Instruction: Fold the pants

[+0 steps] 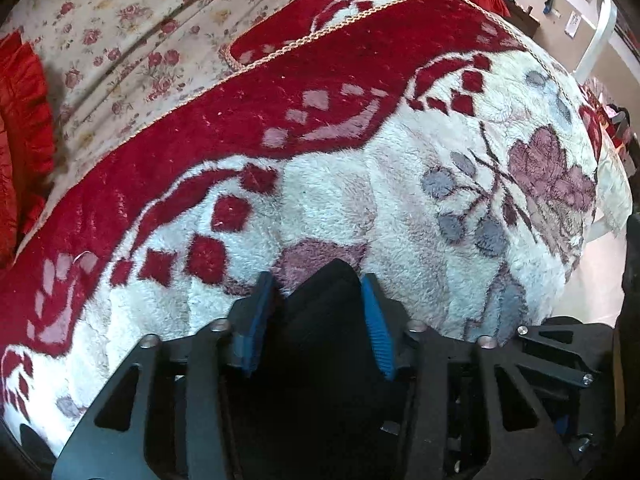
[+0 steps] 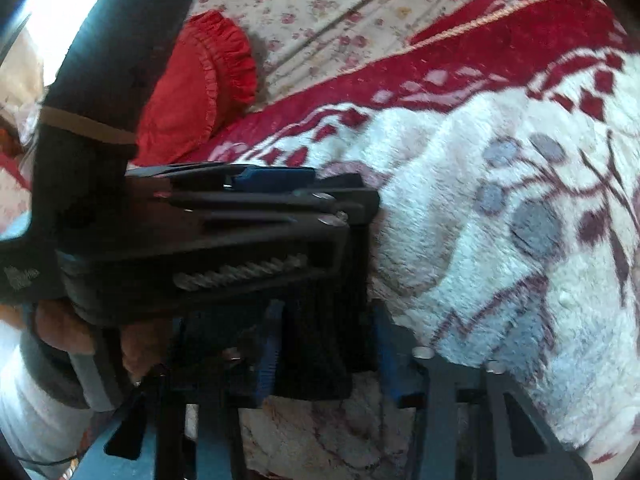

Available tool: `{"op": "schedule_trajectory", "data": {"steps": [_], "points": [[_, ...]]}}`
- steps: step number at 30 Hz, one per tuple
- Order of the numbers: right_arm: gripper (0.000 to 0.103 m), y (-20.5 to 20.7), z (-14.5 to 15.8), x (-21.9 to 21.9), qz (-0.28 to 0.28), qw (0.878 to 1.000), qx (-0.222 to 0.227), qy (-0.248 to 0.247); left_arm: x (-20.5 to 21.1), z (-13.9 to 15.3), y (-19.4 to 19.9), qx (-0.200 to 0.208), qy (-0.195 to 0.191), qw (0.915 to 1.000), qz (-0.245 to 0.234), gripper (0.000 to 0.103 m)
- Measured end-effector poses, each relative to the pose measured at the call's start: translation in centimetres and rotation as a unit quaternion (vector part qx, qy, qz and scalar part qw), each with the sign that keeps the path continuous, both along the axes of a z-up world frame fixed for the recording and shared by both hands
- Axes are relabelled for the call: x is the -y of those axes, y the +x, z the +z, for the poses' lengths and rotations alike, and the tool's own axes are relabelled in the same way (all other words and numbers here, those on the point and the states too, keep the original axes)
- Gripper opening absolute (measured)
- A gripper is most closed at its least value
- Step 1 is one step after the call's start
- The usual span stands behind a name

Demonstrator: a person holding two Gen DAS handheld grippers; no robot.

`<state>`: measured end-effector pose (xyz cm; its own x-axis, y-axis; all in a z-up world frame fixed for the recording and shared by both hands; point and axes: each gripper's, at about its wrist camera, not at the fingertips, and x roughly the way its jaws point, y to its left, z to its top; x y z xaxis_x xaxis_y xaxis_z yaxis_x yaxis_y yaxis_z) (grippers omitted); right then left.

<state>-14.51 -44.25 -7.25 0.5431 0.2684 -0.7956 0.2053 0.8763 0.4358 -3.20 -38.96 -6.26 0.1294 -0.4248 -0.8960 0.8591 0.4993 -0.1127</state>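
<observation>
your left tongs (image 1: 318, 292) sit at the bottom of the left wrist view, blue pads (image 1: 376, 320) partly closed w/ a peak of the black pants (image 1: 320, 320) between them; fabric fills the gap and touches both pads, so it reads as a pinch on the pants. pants bunch up dark under the tongs, lying on the fuzzy white and red blanket (image 1: 360, 184) on the bed.

right wrist view: your right tongs (image 2: 324, 344) also about half closed, black pants (image 2: 316, 344) cloth standing upright between the blue pads (image 2: 272, 352), looks gripped, pic is blurry tho. the left tongs (image 2: 352, 200) cross the frame just beyond, side on, right over the same bunch of pants, and your hand (image 2: 60, 328) holds the handle at lower left w/ a grey sleeve (image 2: 44, 372).

farther out: blanket w/ grey and mauve flower print, gold cord trim (image 1: 320, 32) along its red border, then a floral bedsheet (image 1: 132, 20). red ruffled pillow (image 2: 196, 84) sits on the sheet beside the blanket edge. white plastic chair (image 1: 600, 32) at far right in the left view.
</observation>
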Motion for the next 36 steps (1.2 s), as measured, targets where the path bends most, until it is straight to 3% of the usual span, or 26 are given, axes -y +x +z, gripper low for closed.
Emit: {"op": "schedule_trajectory", "data": {"steps": [2, 4, 6, 10, 17, 23, 27, 30, 33, 36], "points": [[0.027, 0.1, 0.3, -0.3, 0.0, 1.0, 0.008, -0.008, -0.8, 0.5, 0.4, -0.012, -0.014, 0.9998, 0.009, 0.023], [0.016, 0.1, 0.7, -0.3, 0.0, 1.0, 0.018, -0.005, -1.8, 1.5, 0.7, -0.029, -0.033, 0.9989, 0.016, 0.017], [0.016, -0.1, 1.6, -0.4, 0.005, 0.999, 0.038, 0.009, -2.7, 2.7, 0.7, -0.024, -0.046, 0.9985, 0.02, 0.017], [0.015, -0.1, 5.3, -2.3, 0.032, 0.996, 0.079, -0.011, -5.8, 6.2, 1.0, -0.001, -0.077, 0.9966, 0.031, 0.016], [0.015, 2.1, 10.0, -8.5, 0.113, 0.985, 0.133, -0.011, -14.6, 10.6, 3.0, 0.04, -0.111, 0.9894, 0.085, 0.016], [0.015, 5.7, 8.2, -16.5, 0.201, 0.972, 0.123, 0.012, -22.5, 8.6, 5.0, 0.05, -0.082, 0.9828, 0.158, 0.016], [0.015, 8.5, 4.6, -20.9, 0.247, 0.965, 0.089, 0.022, -26.8, 5.7, 6.4, 0.025, -0.06, 0.9729, 0.222, 0.016], [0.019, 10.8, 1.1, -22.4, 0.24, 0.967, 0.063, 0.052, -29.5, 4.2, 6.7, 0.011, -0.05, 0.9635, 0.263, 0.016], [0.034, 10.3, 2.0, -21.5, 0.236, 0.963, 0.069, 0.106, -31.3, 4.3, 6.5, 0.014, -0.049, 0.9568, 0.286, 0.016], [0.035, 8.2, 5.5, -19.3, 0.23, 0.96, 0.116, 0.105, -32.1, 5.2, 5.5, 0.025, -0.059, 0.9538, 0.293, 0.016]]}}
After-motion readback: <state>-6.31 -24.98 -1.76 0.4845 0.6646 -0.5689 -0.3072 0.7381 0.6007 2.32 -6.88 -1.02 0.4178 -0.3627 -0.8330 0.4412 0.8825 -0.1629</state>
